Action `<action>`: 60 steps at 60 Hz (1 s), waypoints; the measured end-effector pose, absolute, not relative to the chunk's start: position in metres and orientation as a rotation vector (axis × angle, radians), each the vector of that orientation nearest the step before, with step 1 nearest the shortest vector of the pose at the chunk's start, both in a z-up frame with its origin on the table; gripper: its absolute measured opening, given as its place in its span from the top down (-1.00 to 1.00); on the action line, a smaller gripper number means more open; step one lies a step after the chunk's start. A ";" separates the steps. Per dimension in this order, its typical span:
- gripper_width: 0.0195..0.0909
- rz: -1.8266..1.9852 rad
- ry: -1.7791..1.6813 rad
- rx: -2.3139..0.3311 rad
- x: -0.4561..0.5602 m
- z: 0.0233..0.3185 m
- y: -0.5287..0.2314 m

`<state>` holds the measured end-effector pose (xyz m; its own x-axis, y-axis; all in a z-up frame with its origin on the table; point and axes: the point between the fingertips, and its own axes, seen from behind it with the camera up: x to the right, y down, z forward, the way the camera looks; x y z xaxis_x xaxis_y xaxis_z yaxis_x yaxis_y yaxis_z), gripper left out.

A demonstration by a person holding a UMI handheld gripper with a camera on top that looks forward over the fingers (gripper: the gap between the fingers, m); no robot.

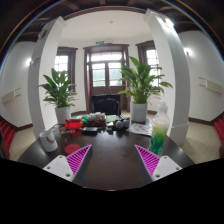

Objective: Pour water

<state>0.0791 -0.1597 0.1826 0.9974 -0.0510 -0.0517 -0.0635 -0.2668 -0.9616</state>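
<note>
Clutter lines the far side of the dark, glossy worktop (110, 160), well beyond the hand-held gripper (110, 160), whose two fingers stand wide apart with nothing between them, magenta pads (77, 158) facing inward. The likeliest thing to pour from is a clear plastic bottle (162, 122) with a green lower part, ahead of the right finger and a little outward of it. It looks light and thin-walled, so I judge it will dent under a hard squeeze, and the smooth plastic may slip; a hold around the mid-body, below the shoulder, seems safest. Whether it is capped or how full it is, I cannot tell. Ahead of the left finger sits a pale cup-like vessel (48, 140), perhaps the receiver, small and easy to tip. Farther back stand two leafy potted plants (60, 95), one in a tall pale pot (139, 111), amid small mixed items too tiny to name.
</note>
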 end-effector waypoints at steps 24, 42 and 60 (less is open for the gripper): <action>-0.83 -0.194 0.136 -1.767 0.220 0.178 -0.096; -0.41 -0.147 0.142 -1.726 0.243 0.184 -0.050; 0.58 -0.171 0.187 -1.730 0.271 0.161 -0.035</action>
